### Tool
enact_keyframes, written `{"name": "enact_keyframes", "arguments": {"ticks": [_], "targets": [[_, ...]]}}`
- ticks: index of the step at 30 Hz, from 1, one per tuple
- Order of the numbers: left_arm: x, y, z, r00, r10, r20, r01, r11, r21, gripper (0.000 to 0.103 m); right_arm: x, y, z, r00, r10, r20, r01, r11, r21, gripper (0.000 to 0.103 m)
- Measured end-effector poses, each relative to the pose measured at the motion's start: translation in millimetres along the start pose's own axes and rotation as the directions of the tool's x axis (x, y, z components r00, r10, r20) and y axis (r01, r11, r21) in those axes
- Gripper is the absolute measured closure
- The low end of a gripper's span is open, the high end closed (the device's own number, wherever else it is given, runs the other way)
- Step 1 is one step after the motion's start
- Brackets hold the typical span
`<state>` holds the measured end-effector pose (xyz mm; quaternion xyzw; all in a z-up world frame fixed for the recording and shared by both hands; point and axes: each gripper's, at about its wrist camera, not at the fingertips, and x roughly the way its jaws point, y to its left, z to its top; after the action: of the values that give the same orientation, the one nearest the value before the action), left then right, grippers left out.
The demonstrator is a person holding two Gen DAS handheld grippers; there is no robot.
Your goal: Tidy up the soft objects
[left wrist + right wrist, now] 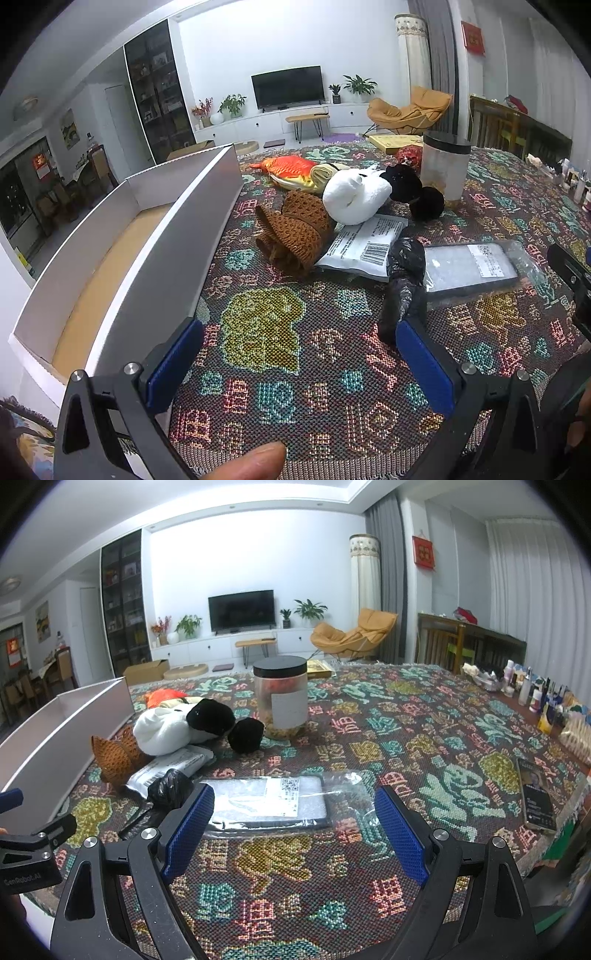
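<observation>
With both tools — left tool (299,356) and right tool (295,834) — released, your soft toys (356,197) sit mid-bench beside the box (110,251) — a careless reach could topple the jar (445,166).

Both grippers spread wide, nothing between the pads.

Left gripper (299,365): blue pads sit at lower left and lower right of its frame, jaws apart, a fingertip (255,461) showing at bottom centre. Right gripper (295,834): same pose, pads wide at the lower frame. Part of the left gripper also shows at the left edge of the right view.
</observation>
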<state>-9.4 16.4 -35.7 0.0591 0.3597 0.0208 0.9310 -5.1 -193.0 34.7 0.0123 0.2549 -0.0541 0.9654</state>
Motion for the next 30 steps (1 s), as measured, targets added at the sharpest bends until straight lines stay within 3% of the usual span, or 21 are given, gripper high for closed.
{"name": "enact_keyframes", "arguments": {"ticks": [30], "targets": [[8.3, -5.7, -6.6, 1.000, 0.001, -0.024, 0.000, 1.000, 0.013, 0.000, 1.0, -3.7, 0.0, 1.000, 0.012, -0.008, -0.012, 1.000, 0.028, 0.013]]}}
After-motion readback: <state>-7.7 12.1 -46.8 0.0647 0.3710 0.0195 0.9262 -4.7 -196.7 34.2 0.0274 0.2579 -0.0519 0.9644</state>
